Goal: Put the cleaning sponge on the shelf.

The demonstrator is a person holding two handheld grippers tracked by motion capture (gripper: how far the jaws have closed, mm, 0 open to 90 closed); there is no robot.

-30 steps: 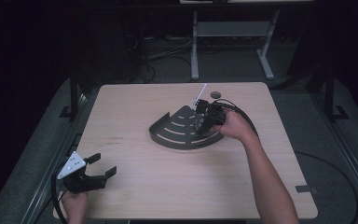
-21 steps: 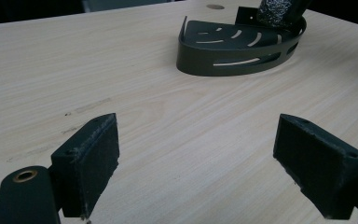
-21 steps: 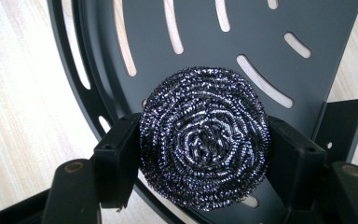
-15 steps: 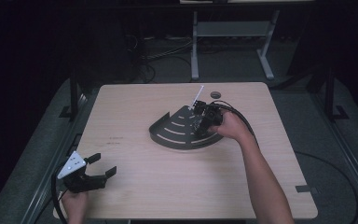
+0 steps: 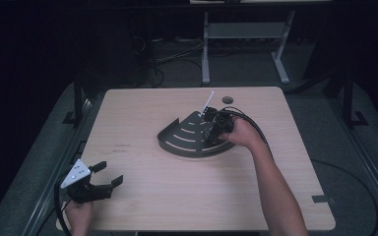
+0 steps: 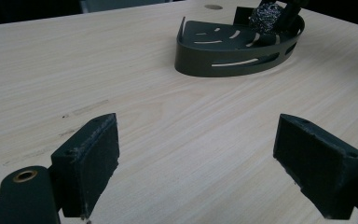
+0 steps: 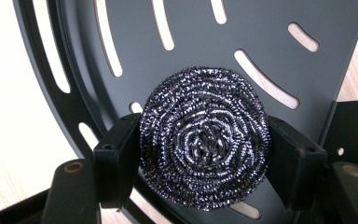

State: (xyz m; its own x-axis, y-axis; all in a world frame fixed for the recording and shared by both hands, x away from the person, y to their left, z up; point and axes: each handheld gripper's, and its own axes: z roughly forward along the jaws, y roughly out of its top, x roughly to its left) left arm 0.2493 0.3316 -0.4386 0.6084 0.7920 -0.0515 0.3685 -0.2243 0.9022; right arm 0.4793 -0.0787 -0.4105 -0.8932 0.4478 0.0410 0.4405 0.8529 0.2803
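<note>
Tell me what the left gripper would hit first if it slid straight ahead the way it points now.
Probably the dark slotted tray: bare table lies ahead of the open left gripper, then the tray's curved wall, slightly off to one side, so it might only graze it.

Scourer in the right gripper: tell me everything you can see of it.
The scourer is a round pad of coiled, shiny steel wire, dark silver, wound in a spiral toward its centre. It sits between the right gripper's two black jaws, one pressed to each side, looking hardly squashed. It is above the floor of the dark slotted corner tray; whether it rests on it I cannot tell. In the left gripper view it shows at the tray's far end.
</note>
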